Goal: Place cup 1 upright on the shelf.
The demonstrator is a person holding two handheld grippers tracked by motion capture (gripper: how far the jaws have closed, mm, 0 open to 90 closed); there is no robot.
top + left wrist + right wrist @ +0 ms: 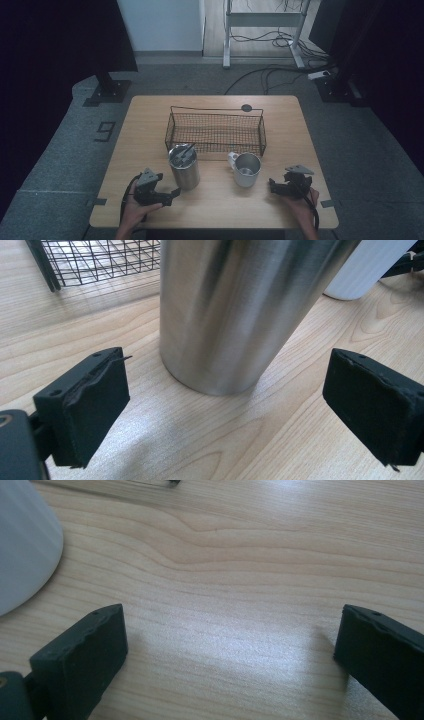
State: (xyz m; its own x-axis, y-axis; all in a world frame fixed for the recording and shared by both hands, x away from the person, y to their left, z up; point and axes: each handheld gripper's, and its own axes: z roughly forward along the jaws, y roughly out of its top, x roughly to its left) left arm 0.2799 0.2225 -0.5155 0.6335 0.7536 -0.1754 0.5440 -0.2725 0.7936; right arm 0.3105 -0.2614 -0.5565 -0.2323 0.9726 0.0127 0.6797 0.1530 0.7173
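Tumbler (184,167) left of mug (247,170)

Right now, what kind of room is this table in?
Probably a lab or recording studio, not a kitchen. Black curtains hang at both sides, loose cables trail over the grey carpet, and a small wooden table stands alone holding a wire basket, a steel tumbler and a white mug.

Light wooden table (150,150). Far centre: a wire basket (215,131). Nearer, left of centre: an upright steel tumbler (184,166). To its right, apart from it: a white mug (246,170), handle turned left toward the tumbler.
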